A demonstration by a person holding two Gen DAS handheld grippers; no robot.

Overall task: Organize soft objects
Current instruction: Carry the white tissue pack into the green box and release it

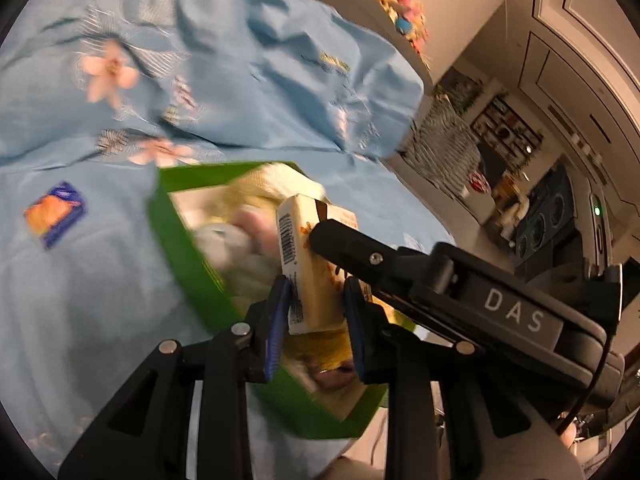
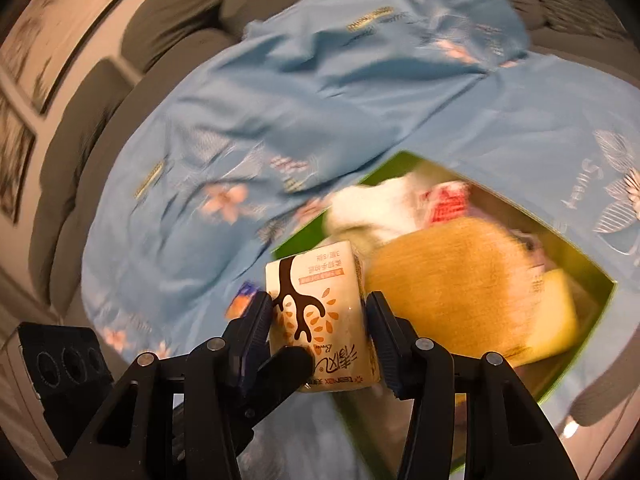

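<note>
Both the left tool (image 1: 316, 320) and the right tool (image 2: 318, 332) squeezed one tissue pack (image 2: 320, 312) above the green box (image 1: 180, 248).

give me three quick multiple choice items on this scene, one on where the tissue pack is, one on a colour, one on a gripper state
1. Where is the tissue pack?
A. flat on the bedspread
B. held over the bin, between gripper fingers
C. on a shelf

2. What colour is the bin?
A. green
B. red
C. black

3. How is the left gripper?
A. wide open, holding nothing
B. out of view
C. shut on the tissue pack

Answers:
1. B, both wrist views show the pack between fingers above the bin's contents.
2. A, its walls are bright green against the blue bedspread.
3. C, its blue-padded fingers press on the pack's sides, while the right gripper also flanks the pack.
</note>
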